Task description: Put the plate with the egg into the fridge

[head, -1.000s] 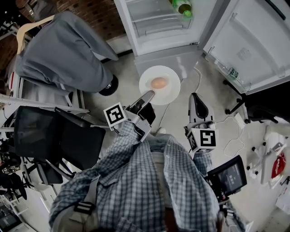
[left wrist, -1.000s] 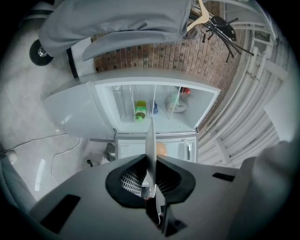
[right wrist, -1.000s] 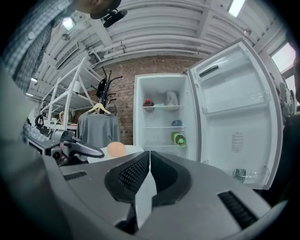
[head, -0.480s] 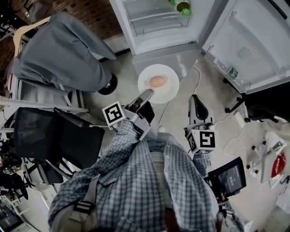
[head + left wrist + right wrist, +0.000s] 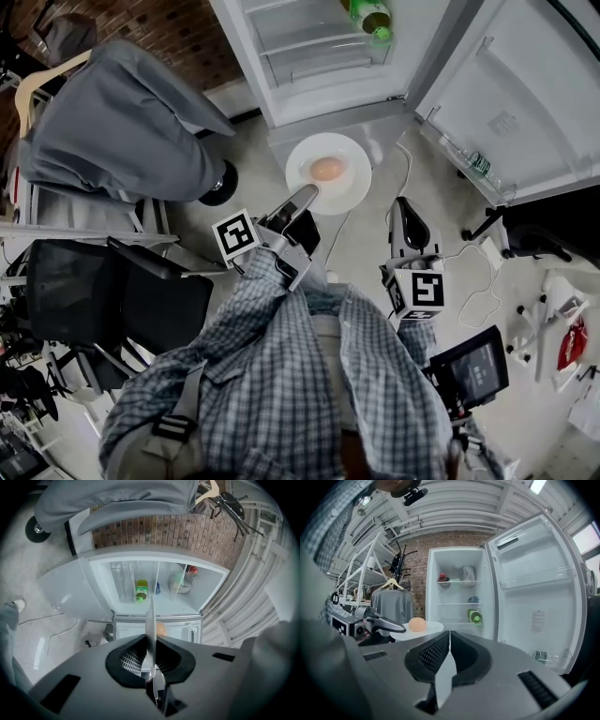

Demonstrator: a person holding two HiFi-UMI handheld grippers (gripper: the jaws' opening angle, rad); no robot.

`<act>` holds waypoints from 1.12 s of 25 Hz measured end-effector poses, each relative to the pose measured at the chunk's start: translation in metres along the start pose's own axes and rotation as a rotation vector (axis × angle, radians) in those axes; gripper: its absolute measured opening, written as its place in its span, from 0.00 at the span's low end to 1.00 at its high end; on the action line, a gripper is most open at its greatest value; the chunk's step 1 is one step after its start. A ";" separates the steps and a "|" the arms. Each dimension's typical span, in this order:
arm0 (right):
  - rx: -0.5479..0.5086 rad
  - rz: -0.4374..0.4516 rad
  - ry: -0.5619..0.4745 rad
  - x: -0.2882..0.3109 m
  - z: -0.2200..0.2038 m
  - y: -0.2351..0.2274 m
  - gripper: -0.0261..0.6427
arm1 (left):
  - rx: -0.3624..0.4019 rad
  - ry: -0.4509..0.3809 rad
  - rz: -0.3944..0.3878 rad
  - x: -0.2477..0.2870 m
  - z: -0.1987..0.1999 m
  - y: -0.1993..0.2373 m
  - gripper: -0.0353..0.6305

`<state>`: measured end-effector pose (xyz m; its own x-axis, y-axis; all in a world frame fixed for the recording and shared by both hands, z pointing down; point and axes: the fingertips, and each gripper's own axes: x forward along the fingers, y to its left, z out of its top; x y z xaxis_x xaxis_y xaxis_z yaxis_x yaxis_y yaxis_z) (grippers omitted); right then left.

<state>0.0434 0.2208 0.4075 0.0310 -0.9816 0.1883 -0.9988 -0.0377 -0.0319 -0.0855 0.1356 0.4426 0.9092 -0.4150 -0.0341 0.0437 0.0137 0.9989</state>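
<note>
Pinched the plate (image 5: 352,183) by its near rim in the left gripper (image 5: 306,197), jaws nearly together on that thin edge; held level, likely to stop the egg (image 5: 326,170) at its middle rolling. Parked the right gripper (image 5: 405,214) at lower right, jaws pressed together, empty. Faced the open fridge (image 5: 328,98) at frame top, plate just short of it.

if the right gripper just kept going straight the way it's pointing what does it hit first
Nothing stands in the way before the fridge: the right gripper, jaws shut and empty, points at its open compartment, just left of the green bottle. Probably that shelf first; depth is unclear.
</note>
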 end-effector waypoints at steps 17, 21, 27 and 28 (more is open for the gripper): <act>-0.025 -0.043 0.000 0.094 0.024 -0.032 0.06 | -0.015 0.053 0.018 0.075 0.074 0.002 0.10; -0.023 -0.042 0.005 0.116 0.032 -0.030 0.06 | -0.015 0.059 0.016 0.088 0.091 0.003 0.10; -0.041 -0.044 0.016 0.148 0.032 -0.034 0.06 | -0.014 0.069 0.014 0.103 0.116 0.009 0.10; -0.043 -0.042 0.018 0.153 0.033 -0.034 0.06 | -0.017 0.069 0.015 0.106 0.120 0.010 0.10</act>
<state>0.0834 0.0654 0.4054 0.0727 -0.9757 0.2067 -0.9974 -0.0704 0.0182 -0.0380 -0.0176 0.4528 0.9363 -0.3505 -0.0216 0.0363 0.0353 0.9987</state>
